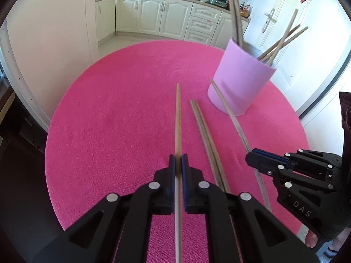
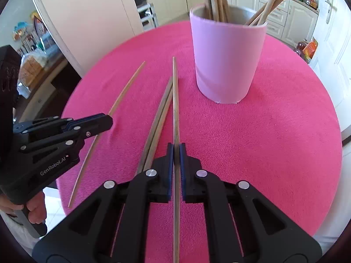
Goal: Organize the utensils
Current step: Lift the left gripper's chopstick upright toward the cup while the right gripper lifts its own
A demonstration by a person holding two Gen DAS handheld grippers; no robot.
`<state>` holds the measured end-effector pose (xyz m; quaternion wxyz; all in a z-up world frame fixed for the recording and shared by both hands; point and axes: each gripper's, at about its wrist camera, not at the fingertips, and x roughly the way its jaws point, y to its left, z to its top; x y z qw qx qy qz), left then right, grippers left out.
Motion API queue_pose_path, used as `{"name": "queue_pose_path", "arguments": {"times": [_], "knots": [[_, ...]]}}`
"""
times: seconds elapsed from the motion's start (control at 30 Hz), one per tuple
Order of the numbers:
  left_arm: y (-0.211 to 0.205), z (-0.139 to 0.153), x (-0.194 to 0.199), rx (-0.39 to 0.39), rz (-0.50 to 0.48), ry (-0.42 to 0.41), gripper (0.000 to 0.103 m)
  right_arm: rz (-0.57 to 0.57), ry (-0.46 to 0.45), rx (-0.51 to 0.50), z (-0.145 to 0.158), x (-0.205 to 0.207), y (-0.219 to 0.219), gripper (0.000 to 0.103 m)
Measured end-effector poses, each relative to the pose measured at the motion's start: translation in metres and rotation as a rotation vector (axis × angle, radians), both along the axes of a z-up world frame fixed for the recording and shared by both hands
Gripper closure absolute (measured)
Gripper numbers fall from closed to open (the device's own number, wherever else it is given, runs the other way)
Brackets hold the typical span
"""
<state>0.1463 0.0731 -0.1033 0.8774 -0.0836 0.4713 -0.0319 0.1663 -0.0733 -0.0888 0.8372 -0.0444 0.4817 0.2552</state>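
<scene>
On the round table with a pink cloth [image 1: 109,120] stands a pale pink cup [image 1: 239,81] holding several wooden chopsticks. My left gripper [image 1: 178,162] is shut on a light chopstick [image 1: 178,120] that points away toward the table's middle. Two darker chopsticks [image 1: 206,140] lie side by side on the cloth to its right. Further right, my right gripper [image 1: 250,155] is shut on another chopstick [image 1: 232,114] whose far end reaches the cup's base. In the right wrist view, the right gripper [image 2: 175,151] pinches that chopstick [image 2: 175,100] just left of the cup [image 2: 226,61]. The left gripper [image 2: 108,120] is at the left.
The table's rim curves close on both sides, with floor beyond it. Cream kitchen cabinets [image 1: 153,15] and a white door [image 1: 269,19] stand behind the table. A person's hand [image 2: 35,210] grips the left gripper's handle at the table's near left edge.
</scene>
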Motion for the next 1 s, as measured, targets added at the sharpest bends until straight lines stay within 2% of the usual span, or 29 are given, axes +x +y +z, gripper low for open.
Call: {"name": "queue_pose_path", "arguments": {"times": [0.5,1.0], "knots": [[-0.028,0.055,-0.021,0.053,-0.047,-0.209,0.097,0.015,-0.199,0.176,0.047,-0.024,-0.014,0.097],[-0.042,0.093,-0.027,-0.001,-0.113,-0.351,0.097,-0.013,-0.358,0.314,0.082,-0.042,-0.030,0.097]]}}
